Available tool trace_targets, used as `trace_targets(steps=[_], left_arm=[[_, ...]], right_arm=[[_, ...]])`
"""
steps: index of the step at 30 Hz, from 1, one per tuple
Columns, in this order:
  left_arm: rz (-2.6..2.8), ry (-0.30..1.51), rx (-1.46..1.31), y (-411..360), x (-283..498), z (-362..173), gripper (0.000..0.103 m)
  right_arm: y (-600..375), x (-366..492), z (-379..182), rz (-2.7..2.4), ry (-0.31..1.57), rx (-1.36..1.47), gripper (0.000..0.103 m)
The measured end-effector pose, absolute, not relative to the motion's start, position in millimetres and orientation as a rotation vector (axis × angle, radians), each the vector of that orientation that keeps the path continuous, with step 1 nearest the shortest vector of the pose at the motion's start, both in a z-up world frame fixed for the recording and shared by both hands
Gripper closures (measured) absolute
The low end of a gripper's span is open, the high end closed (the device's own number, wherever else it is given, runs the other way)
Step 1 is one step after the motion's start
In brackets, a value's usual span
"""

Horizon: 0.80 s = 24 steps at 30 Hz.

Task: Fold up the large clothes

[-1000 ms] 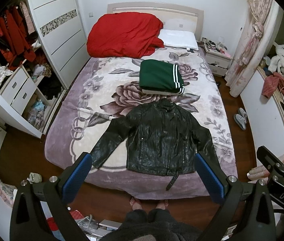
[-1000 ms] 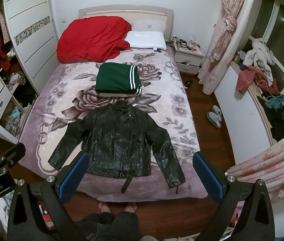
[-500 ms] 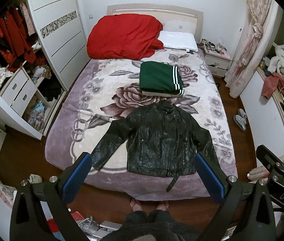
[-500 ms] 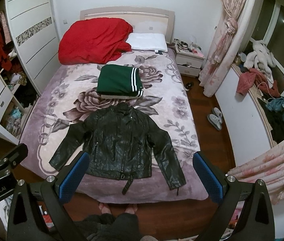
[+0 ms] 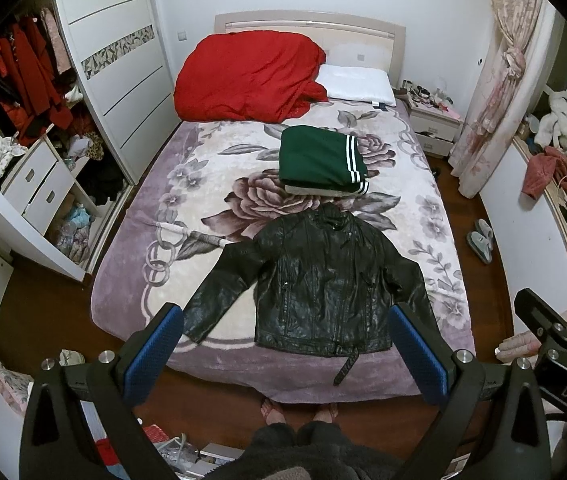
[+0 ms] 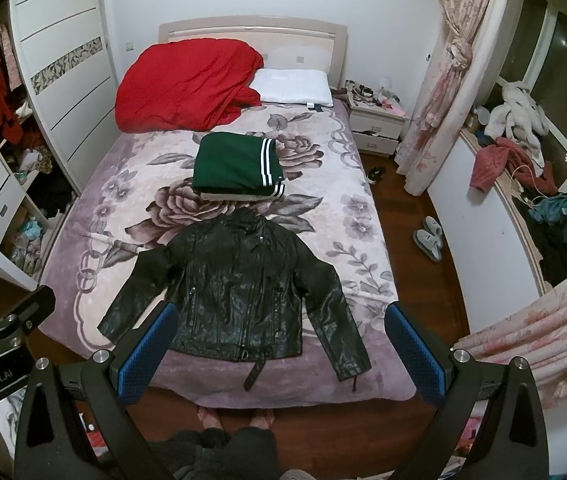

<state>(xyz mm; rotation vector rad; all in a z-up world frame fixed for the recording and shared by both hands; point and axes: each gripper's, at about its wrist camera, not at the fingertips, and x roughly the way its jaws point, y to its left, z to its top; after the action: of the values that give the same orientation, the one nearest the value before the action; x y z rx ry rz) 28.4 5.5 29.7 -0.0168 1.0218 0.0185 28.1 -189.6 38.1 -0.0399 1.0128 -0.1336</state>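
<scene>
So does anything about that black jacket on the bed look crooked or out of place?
Mostly tidy: the black jacket lies flat, sleeves spread. Only its belt strap trails loose off the hem toward the bed edge. Both grippers are open and hold nothing.

You have one black leather jacket (image 5: 319, 288) spread flat on one bed (image 5: 131, 280), and one folded green garment (image 5: 319, 158) beyond its collar (with a paler folded layer showing under it, so perhaps two pieces in that stack). At the headboard you can count one red duvet (image 5: 247, 76) and one white pillow (image 5: 357, 82). One nightstand (image 6: 377, 122) stands beside the bed, and two slippers (image 6: 429, 236) lie on the floor. You hold two grippers, the left gripper (image 5: 283, 354) and the right gripper (image 6: 281, 350), each with two blue pads.
</scene>
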Motion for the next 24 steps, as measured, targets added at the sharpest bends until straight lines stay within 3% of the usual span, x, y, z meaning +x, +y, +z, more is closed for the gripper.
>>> trace_targets(steps=[24], left_arm=[[0.024,1.002,-0.014,9.1,31.4,25.9,0.000]], right_arm=[[-183.7,32.6,40.9,-0.136,1.006,-0.042,0.000]])
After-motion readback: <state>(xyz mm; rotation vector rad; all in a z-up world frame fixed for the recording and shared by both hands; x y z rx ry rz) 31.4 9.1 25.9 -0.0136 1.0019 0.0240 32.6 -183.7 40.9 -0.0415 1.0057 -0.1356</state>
